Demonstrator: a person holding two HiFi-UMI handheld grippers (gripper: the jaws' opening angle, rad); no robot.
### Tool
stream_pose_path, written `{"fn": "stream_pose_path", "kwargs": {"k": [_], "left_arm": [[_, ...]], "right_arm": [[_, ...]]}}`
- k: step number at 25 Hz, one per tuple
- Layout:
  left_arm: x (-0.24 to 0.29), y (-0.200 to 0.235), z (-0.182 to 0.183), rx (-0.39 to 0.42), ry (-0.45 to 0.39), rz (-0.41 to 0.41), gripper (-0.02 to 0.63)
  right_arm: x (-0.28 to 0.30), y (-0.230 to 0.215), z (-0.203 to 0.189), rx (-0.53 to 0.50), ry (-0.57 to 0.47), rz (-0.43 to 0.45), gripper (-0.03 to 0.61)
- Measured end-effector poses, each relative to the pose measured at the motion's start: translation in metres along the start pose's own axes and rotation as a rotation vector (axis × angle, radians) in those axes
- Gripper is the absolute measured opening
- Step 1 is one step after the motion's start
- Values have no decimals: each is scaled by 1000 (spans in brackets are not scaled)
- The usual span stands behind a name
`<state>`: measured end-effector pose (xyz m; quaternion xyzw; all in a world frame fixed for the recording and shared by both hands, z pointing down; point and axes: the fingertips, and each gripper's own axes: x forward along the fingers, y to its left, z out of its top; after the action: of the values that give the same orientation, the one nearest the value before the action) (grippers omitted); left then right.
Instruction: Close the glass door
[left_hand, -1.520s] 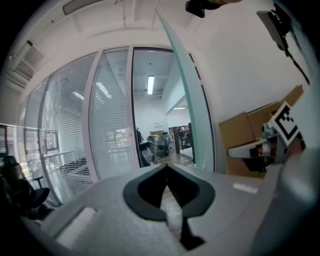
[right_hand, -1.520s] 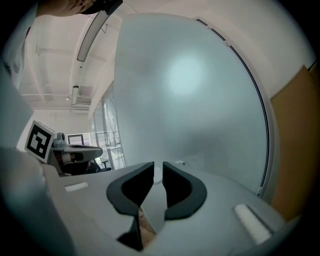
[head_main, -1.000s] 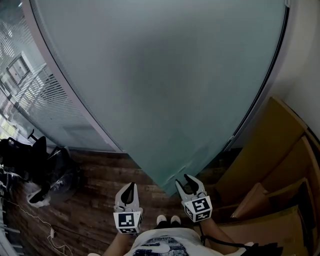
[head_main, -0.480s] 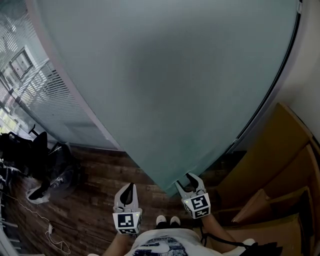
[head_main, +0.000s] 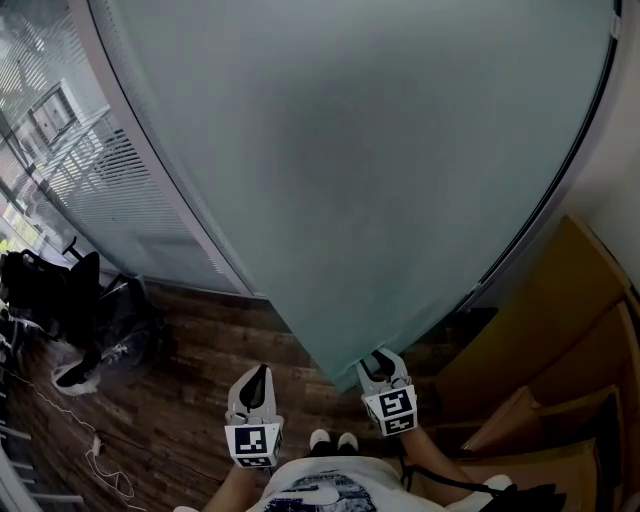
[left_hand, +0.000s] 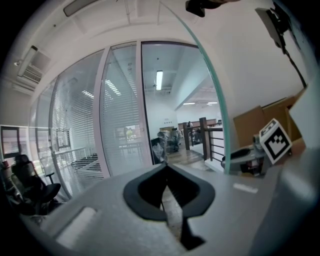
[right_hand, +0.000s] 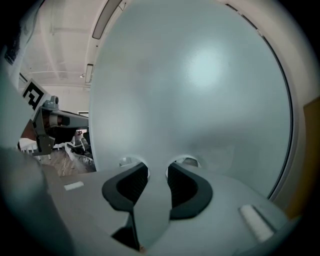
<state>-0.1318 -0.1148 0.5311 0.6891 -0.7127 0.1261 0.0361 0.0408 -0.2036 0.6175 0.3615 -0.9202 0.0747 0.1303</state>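
The frosted glass door (head_main: 380, 150) fills most of the head view, and its lower corner hangs just ahead of my hands. My right gripper (head_main: 383, 357) has its tips at that lower edge. In the right gripper view its jaws (right_hand: 157, 170) face the flat pane (right_hand: 200, 90) from very close; they are closing with a gap and nothing between them. My left gripper (head_main: 256, 372) hovers over the wood floor, left of the door and apart from it, its tips meeting (left_hand: 166, 166). The left gripper view shows the door's green edge (left_hand: 222, 120).
Cardboard boxes (head_main: 560, 330) stand at the right, close to the door. A fixed glass wall with blinds (head_main: 100, 180) runs along the left. A black office chair (head_main: 60, 290) and loose cables (head_main: 90, 450) lie on the wood floor at left. A railing (left_hand: 200, 135) shows beyond the doorway.
The right gripper's jaws have narrowed and it has edged toward the door's lower corner. The left gripper has hardly moved.
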Motion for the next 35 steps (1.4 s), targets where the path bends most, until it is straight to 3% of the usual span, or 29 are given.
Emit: {"fn": "stream_pose_path", "kwargs": {"k": [21, 35], "left_arm": [[-2, 8, -7, -3, -22, 40, 3], [64, 38, 8, -6, -58, -9, 3]], "right_arm": [[37, -2, 3, -13, 20, -12, 126], [74, -4, 23, 3, 14, -42, 126]]}}
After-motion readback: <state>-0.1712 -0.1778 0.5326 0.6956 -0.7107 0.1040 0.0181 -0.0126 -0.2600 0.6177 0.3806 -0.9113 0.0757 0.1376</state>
